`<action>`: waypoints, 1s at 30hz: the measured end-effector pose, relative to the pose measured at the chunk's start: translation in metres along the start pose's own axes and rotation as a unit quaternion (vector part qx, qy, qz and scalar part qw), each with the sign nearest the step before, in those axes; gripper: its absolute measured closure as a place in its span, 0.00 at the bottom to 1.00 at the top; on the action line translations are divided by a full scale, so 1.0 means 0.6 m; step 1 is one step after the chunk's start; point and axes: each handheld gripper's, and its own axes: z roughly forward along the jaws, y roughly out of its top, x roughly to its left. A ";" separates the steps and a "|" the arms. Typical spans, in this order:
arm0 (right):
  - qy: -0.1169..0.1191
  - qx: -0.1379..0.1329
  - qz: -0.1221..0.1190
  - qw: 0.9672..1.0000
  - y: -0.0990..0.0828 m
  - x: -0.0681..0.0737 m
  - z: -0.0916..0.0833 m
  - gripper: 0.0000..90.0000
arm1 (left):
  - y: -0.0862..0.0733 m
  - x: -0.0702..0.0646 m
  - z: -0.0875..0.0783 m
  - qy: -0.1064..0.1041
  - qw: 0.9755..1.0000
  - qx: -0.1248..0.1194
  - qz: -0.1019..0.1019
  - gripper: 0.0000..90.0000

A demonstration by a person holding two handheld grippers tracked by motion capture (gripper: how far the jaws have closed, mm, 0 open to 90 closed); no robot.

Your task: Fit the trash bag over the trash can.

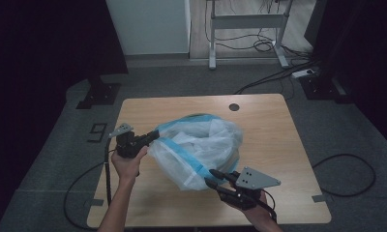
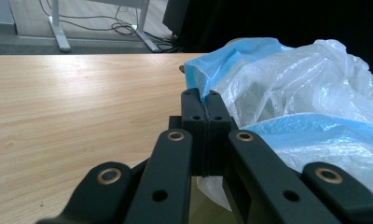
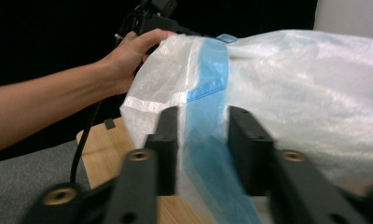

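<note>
While the big white plastic bag (image 1: pixel 201 150) with its blue bands lies crumpled at the centre of the wooden table (image 1: pixel 269 121) in the high view, the left gripper (image 1: pixel 153 137) comes in from the left of the frame. Its jaws are pressed tight together on the bag's blue edge (image 2: pixel 201 88), pinched right at the tips in the left gripper view. Lower right in the high view, the right gripper (image 1: pixel 215 178) is at the bag's near corner. In the right gripper view its jaws stand partly apart, with a blue stripe (image 3: pixel 203 140) of the bag running up between them. The pads aren't pressing on it that I can see. The person's left hand (image 3: pixel 128 58) shows at the upper left of that view, just behind the bag. Past the table's far edge, a white desk frame (image 1: pixel 247 21) stands on the floor, cables (image 1: pixel 278 72) trailing under it. A small dark round hole (image 1: pixel 234 107) sits near the table's far edge, clear of the bag.
</note>
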 end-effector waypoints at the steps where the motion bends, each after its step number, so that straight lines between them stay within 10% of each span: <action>1: -0.003 0.001 -0.006 1.000 -0.005 0.002 0.001 0.85 | -0.001 0.000 0.000 0.000 1.000 0.001 0.000 1.00; 11: 0.019 0.062 -0.044 0.997 -0.070 0.011 0.042 0.99 | -0.009 0.006 0.000 -0.003 1.000 0.022 -0.006 0.99; 18: 0.008 0.089 -0.021 0.996 -0.095 -0.012 0.053 0.98 | -0.009 0.002 -0.002 -0.011 0.999 0.042 0.004 0.96; 30: 0.014 0.075 0.006 0.997 -0.097 -0.023 0.038 0.95 | 0.046 -0.024 -0.013 -0.016 0.997 -0.006 0.073 0.59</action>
